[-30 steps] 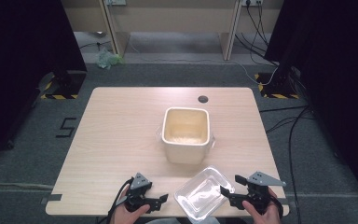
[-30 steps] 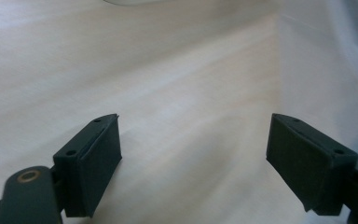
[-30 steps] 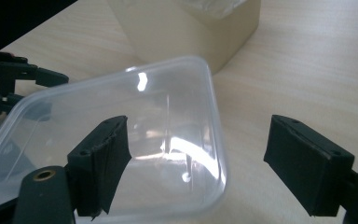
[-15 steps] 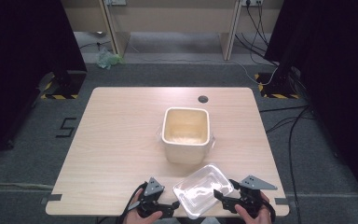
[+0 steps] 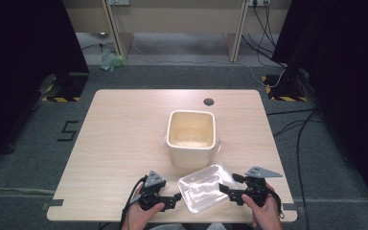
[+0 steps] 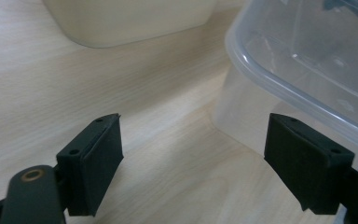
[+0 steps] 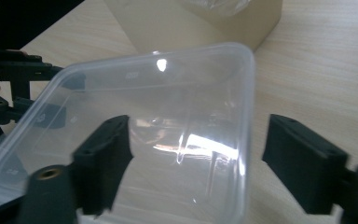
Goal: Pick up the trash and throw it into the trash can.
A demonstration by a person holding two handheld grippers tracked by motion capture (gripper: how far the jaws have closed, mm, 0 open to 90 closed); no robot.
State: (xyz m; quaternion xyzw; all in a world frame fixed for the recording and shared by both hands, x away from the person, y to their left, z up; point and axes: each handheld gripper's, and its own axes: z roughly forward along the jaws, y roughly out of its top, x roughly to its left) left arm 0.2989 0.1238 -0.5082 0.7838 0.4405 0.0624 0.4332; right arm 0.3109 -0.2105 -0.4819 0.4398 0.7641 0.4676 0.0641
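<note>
Matte black fingers (image 6: 93, 163), glossy clear plastic tub (image 5: 206, 187), smooth cream square bin (image 5: 191, 136)

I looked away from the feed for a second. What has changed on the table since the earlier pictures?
The left gripper moved in toward the clear plastic container, and the right gripper closed in on its other side. Both have open jaws and neither grips it yet. The container shifted slightly toward the left gripper. The cream tub and the table stayed as they were.
</note>
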